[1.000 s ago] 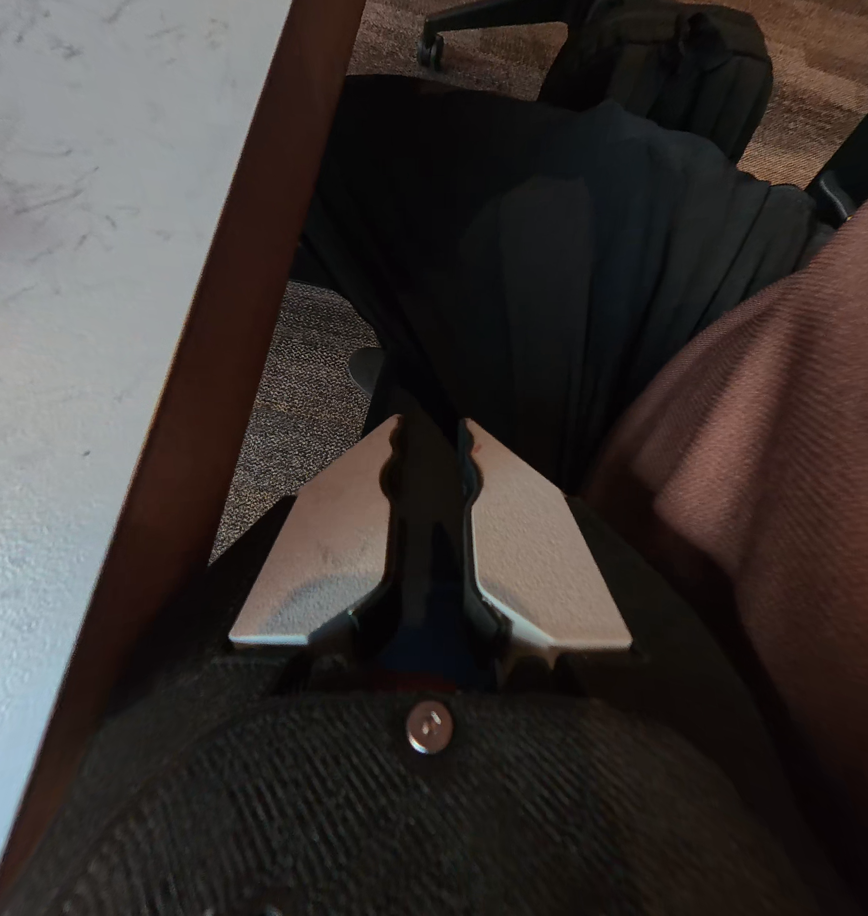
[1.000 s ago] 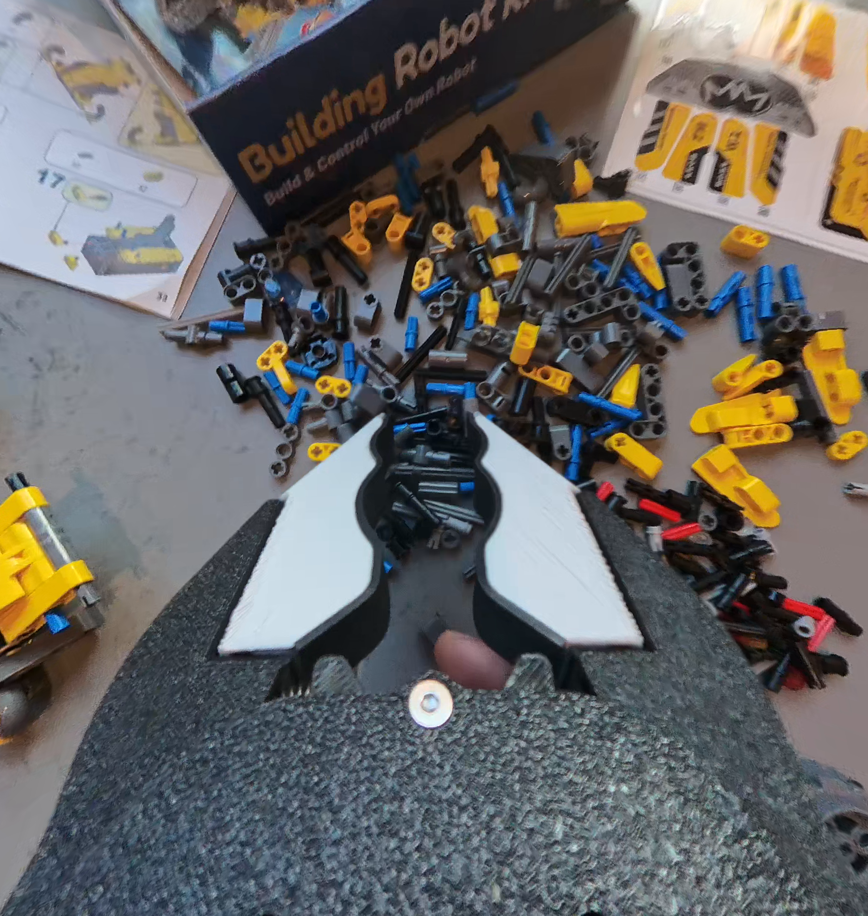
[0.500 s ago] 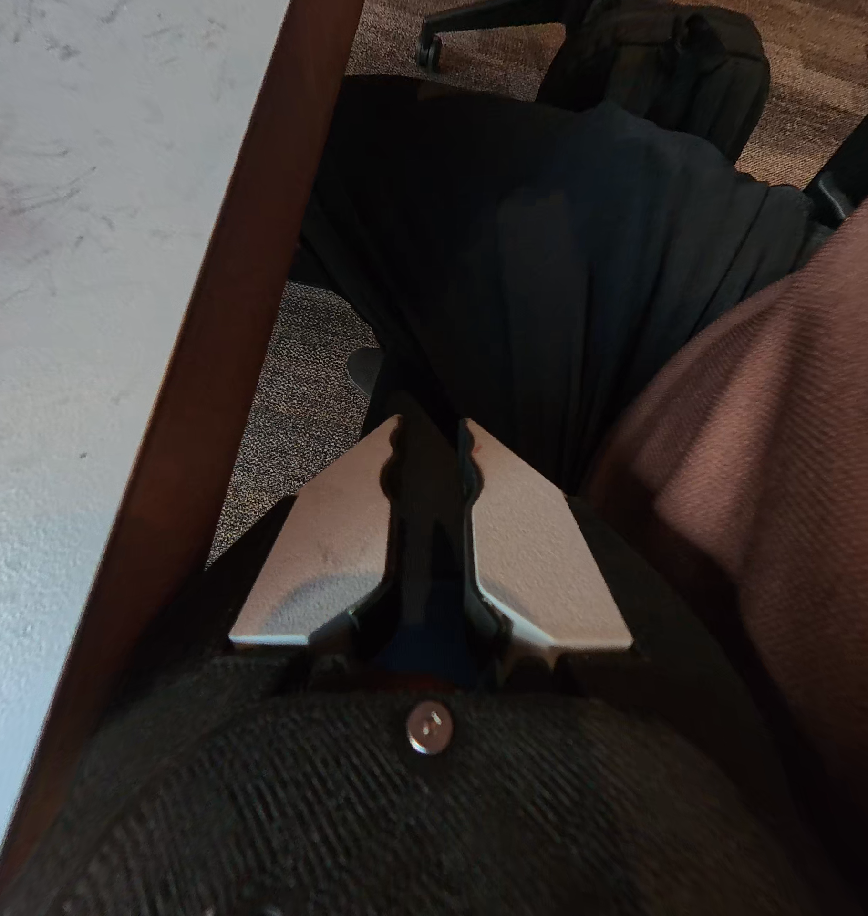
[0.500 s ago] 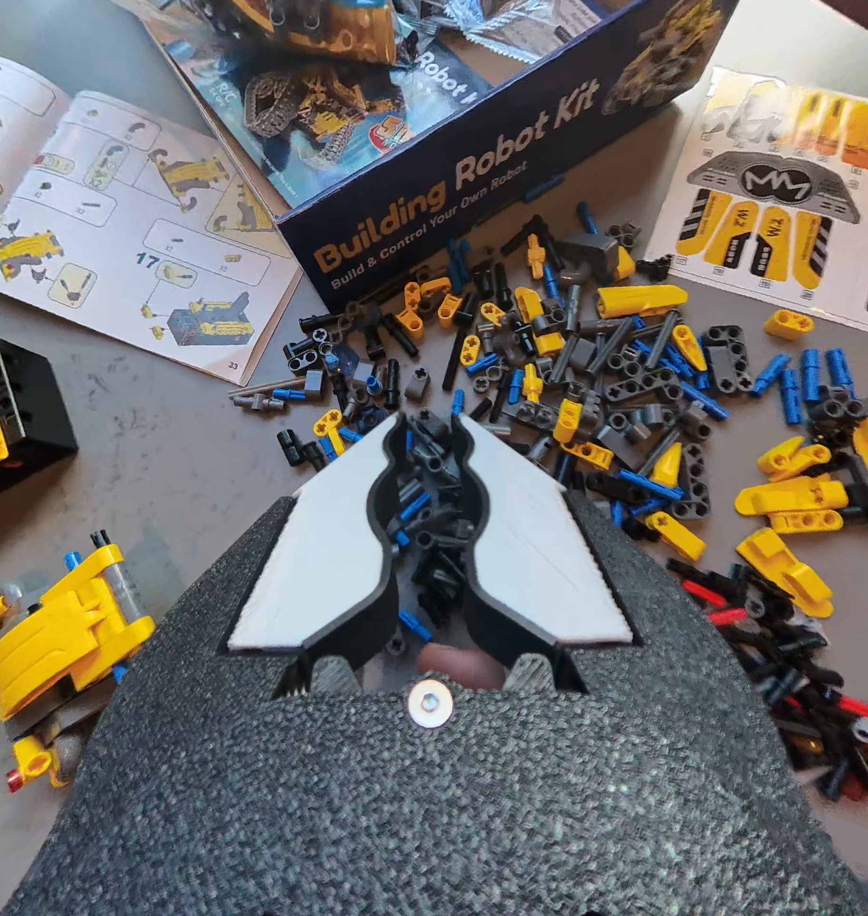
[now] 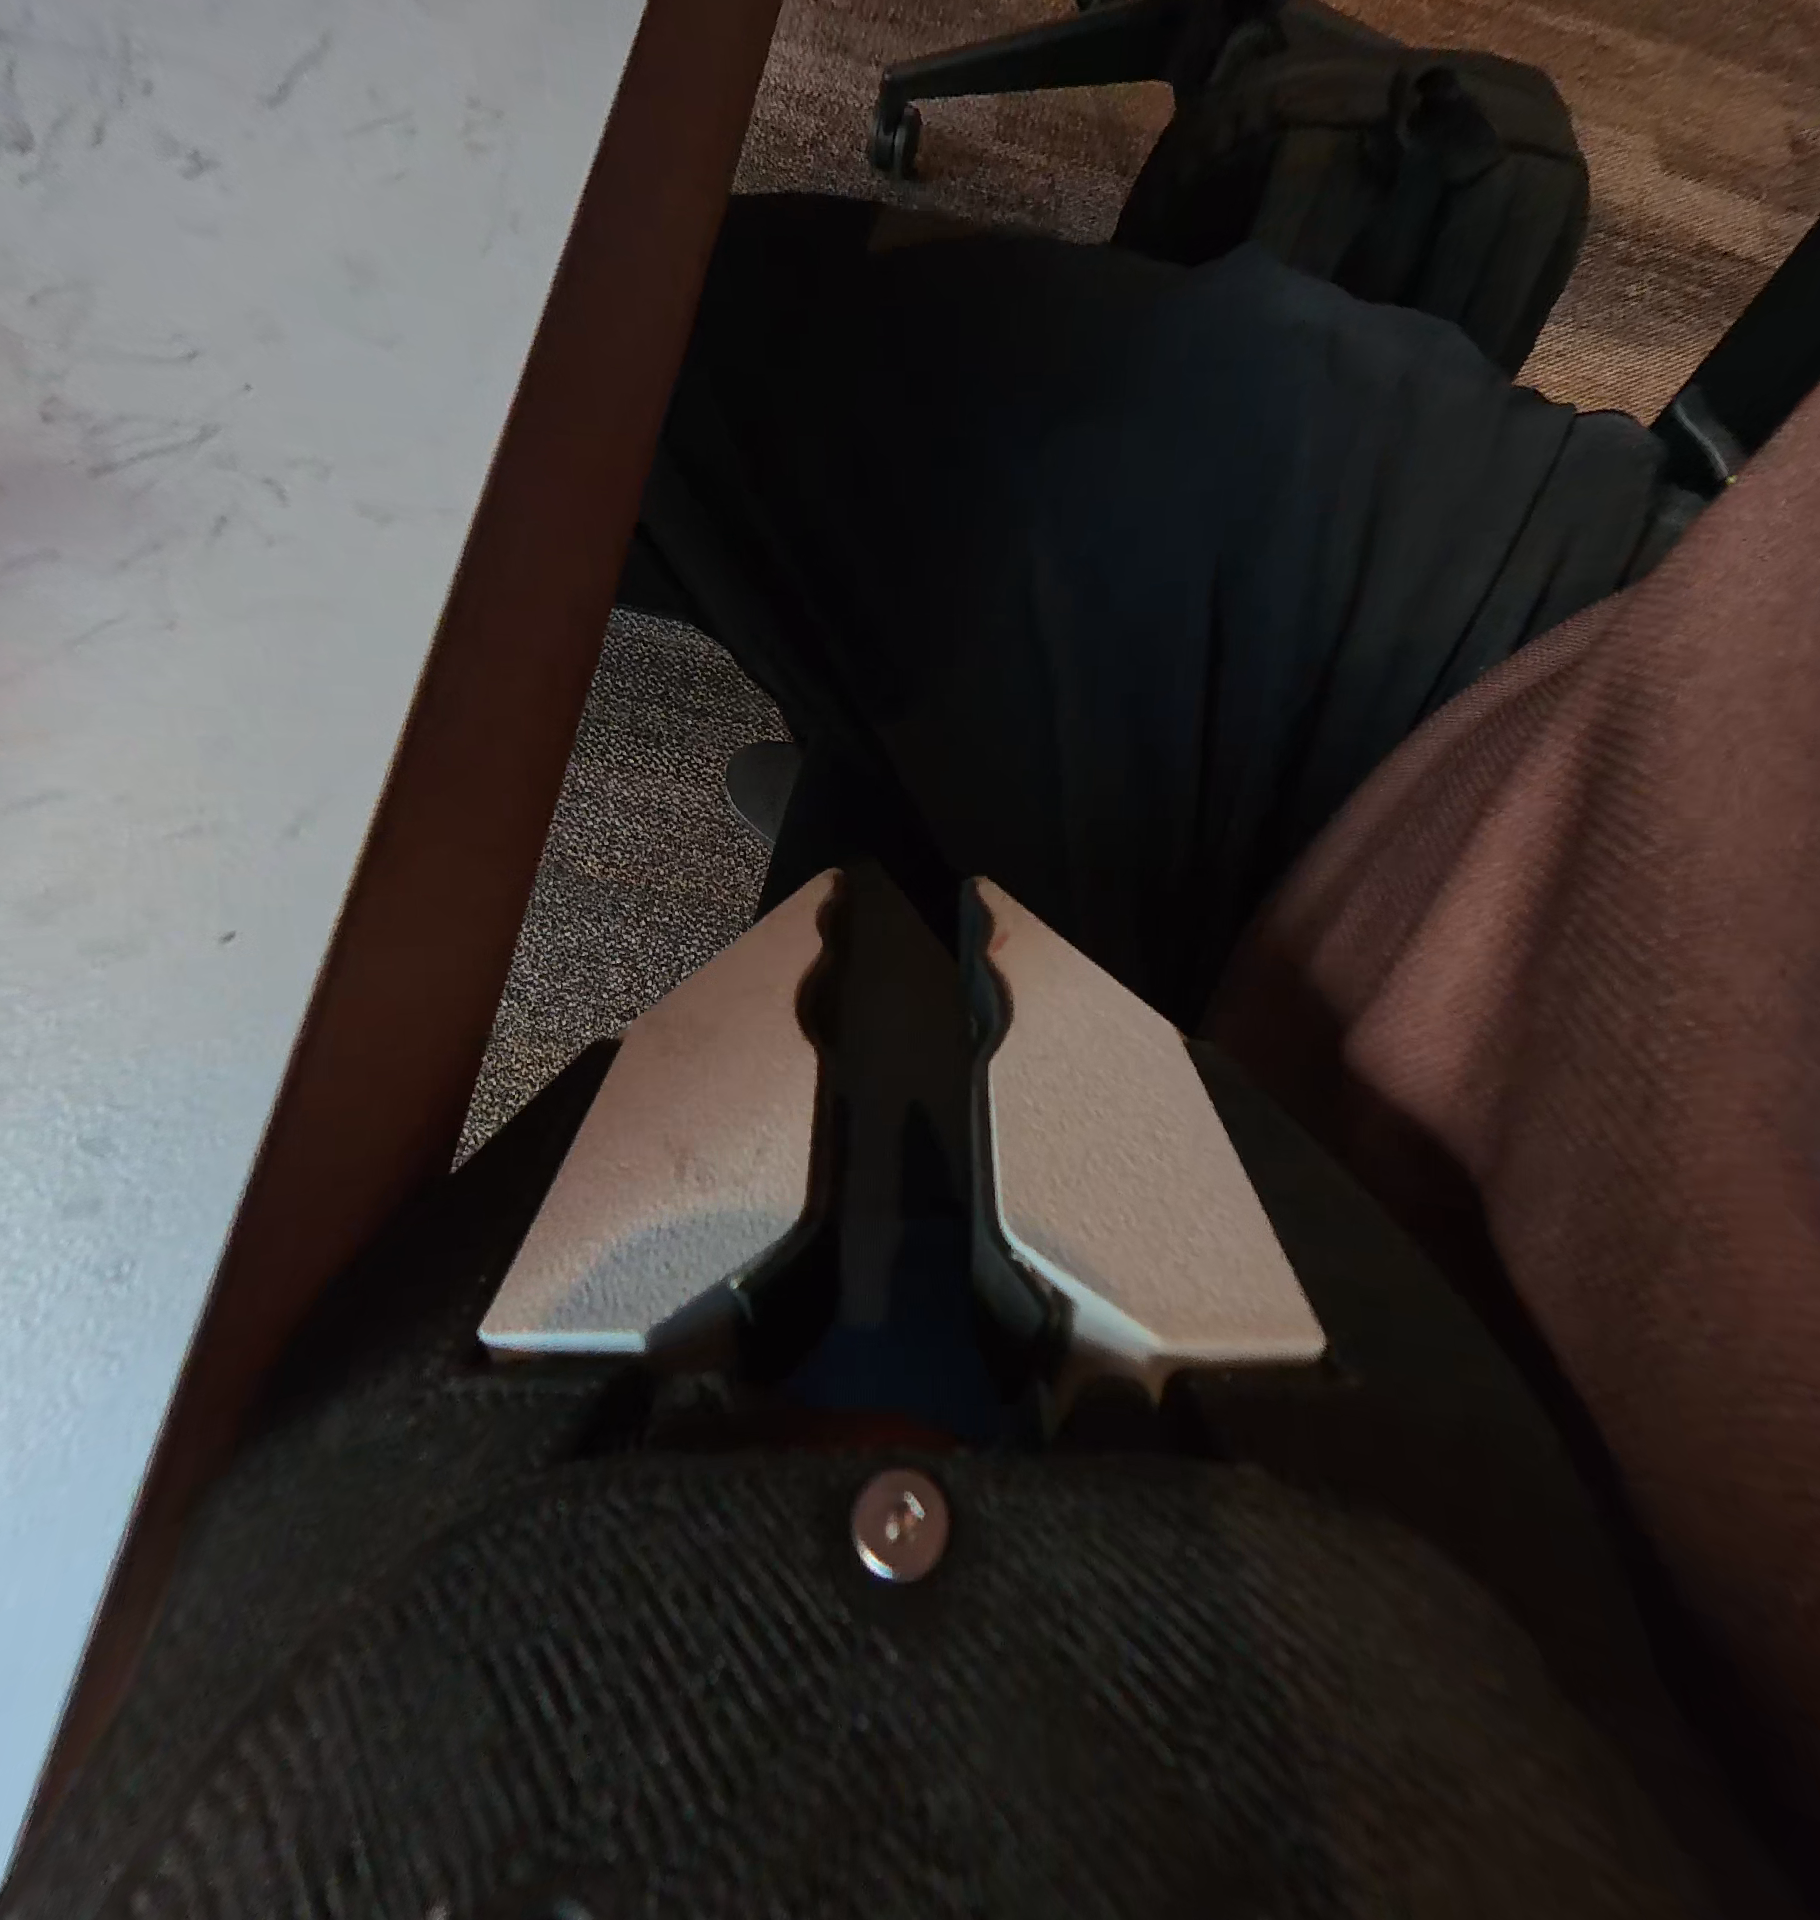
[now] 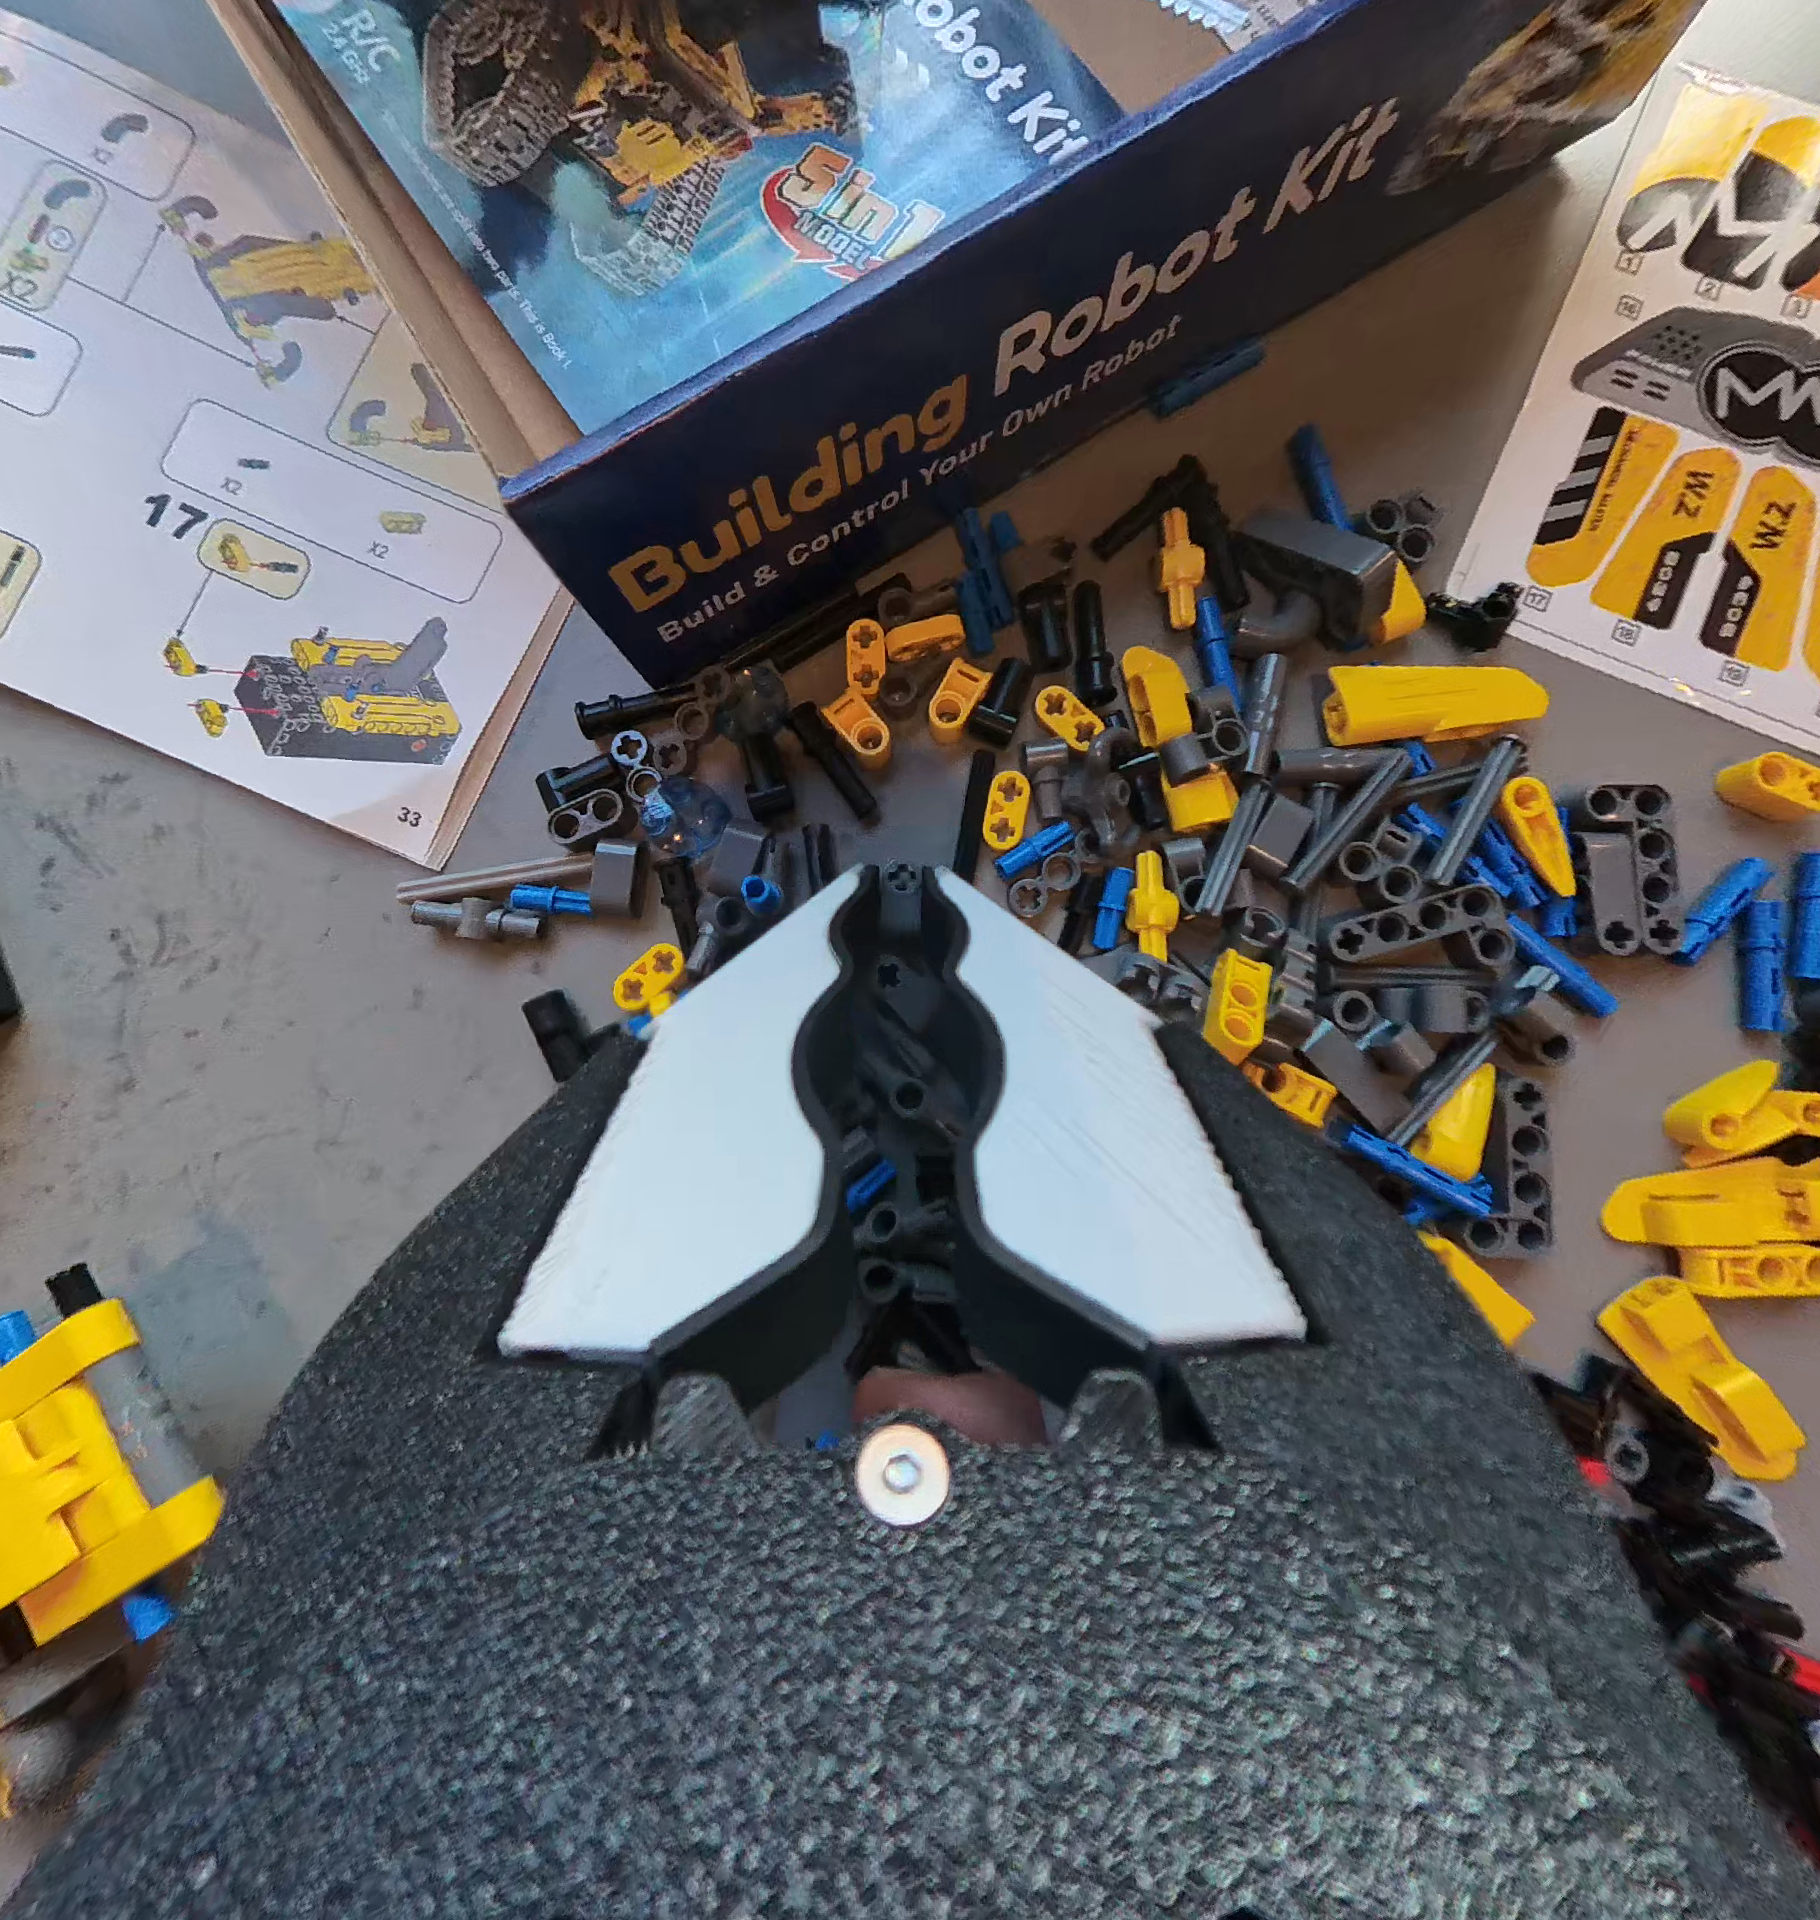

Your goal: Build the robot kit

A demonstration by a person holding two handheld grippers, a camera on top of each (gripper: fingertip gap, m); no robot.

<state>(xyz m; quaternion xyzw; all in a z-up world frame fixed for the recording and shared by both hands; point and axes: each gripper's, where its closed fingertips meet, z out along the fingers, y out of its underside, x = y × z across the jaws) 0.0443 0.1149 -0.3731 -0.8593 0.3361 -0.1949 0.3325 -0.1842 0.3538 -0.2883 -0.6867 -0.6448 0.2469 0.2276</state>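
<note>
My right gripper (image 6: 900, 881) hangs over a heap of small building-kit parts (image 6: 1301, 883) in yellow, blue, grey and black on a grey table (image 6: 210, 1039). Its jaws are nearly together and pinch a small dark grey connector piece (image 6: 898, 883) at the tips, at the heap's near left side. My left gripper (image 5: 901, 894) is off the table beside the brown table edge (image 5: 490, 727). It points down at a person's dark trousers (image 5: 1093, 571). Its jaws stand a little apart with nothing between them.
A dark blue kit box (image 6: 989, 343) lies just beyond the heap. An open instruction booklet (image 6: 189, 436) is at the left, a sticker sheet (image 6: 1716, 447) at the right. A part-built yellow model (image 6: 44, 1475) sits at the near left. Black and red pins (image 6: 1716, 1558) lie at the near right. My right fingertips sit around 35 cm from my left ones.
My right gripper has moved forward over the heap towards the box and its jaws have closed from wide apart onto a small dark grey piece. The left gripper has not moved.
</note>
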